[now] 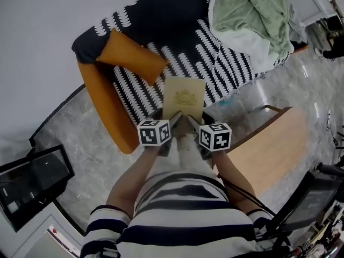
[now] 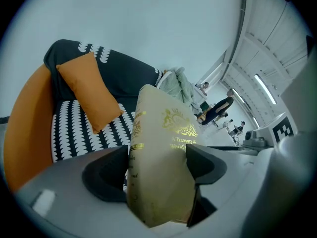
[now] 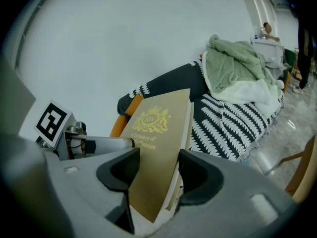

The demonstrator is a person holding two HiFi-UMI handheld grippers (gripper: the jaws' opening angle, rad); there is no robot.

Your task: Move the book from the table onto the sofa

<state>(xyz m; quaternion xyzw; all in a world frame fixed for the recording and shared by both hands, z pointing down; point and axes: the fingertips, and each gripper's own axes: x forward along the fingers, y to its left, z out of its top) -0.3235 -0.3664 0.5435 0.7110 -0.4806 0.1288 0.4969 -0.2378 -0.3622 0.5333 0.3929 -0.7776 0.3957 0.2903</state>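
A beige hardcover book (image 1: pixel 184 96) with gold print is held in the air over the front of the sofa seat (image 1: pixel 185 69). My left gripper (image 1: pixel 171 117) is shut on its near left corner, and the book (image 2: pixel 158 157) fills the gap between its dark pads. My right gripper (image 1: pixel 192 120) is shut on the near right corner, with the book (image 3: pixel 156 152) clamped edge-on between its pads. The sofa has a black cover with white scallop stripes and orange sides. The book's far edge reaches over the seat.
An orange cushion (image 1: pixel 130 55) leans at the sofa's left end. A green and white blanket (image 1: pixel 252 20) is piled on the right end. A wooden table (image 1: pixel 271 149) stands to my right. A dark screen (image 1: pixel 32 179) sits on the floor to the left.
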